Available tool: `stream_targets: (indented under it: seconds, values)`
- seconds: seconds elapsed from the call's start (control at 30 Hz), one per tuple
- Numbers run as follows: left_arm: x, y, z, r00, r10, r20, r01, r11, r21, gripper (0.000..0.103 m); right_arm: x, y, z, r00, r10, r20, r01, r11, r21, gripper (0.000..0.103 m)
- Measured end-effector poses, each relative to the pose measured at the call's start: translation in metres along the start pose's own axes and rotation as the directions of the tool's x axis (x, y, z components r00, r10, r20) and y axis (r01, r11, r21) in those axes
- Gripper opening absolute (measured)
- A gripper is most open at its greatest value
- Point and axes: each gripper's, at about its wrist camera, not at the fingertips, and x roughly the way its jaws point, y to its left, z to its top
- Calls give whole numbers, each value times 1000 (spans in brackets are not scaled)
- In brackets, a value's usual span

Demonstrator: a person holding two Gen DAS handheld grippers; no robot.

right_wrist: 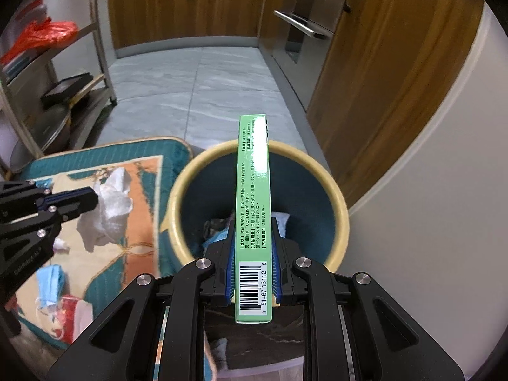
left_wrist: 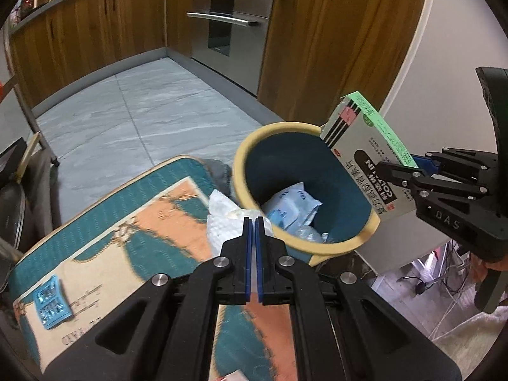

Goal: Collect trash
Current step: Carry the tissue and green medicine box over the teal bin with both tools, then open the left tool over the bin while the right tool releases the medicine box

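A round bin (left_wrist: 244, 146) with a yellow rim and dark teal inside stands on the floor by a patterned mat; it also shows in the right wrist view (right_wrist: 333, 190). My right gripper (right_wrist: 254, 235) is shut on a green and white medicine box (right_wrist: 254, 190) and holds it above the bin's mouth; the box also shows in the left wrist view (left_wrist: 358, 146). My left gripper (left_wrist: 253, 222) is shut and empty, just over a crumpled white tissue (left_wrist: 222, 212) on the mat beside the bin. Blue-white packets (left_wrist: 292, 206) lie inside the bin.
The teal and orange mat (right_wrist: 143, 165) holds a blue face mask (right_wrist: 50, 282), a red and white wrapper (right_wrist: 73, 311) and a blue blister pack (left_wrist: 50, 301). Wooden cabinets (left_wrist: 95, 31) and an oven (left_wrist: 228, 16) stand behind. A metal shelf rack (right_wrist: 47, 73) is at left.
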Motion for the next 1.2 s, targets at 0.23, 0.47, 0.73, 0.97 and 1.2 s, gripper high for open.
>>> stream_targets:
  seconds: [0.23, 0.47, 0.73, 0.97, 1.2]
  values:
    - [19, -26, 7, 999, -41, -3, 41, 998, 44, 2, 13, -16, -3, 999, -31, -18, 31, 999, 29, 19]
    - [39, -36, 14, 996, -86, 1, 86, 996, 38, 2, 25, -29, -8, 999, -28, -39, 30, 997, 73, 19]
    - [60, -56, 15, 992, -127, 0, 127, 990, 54, 2, 37, -39, -12, 998, 10, -59, -2, 992, 127, 19]
    - [83, -68, 12, 993, -110, -41, 114, 990, 88, 2, 45, -43, -14, 997, 24, -80, -12, 990, 140, 19]
    - [84, -59, 11, 996, -77, -45, 79, 996, 38, 29, 58, -43, -14, 994, 39, -106, -22, 988, 152, 19]
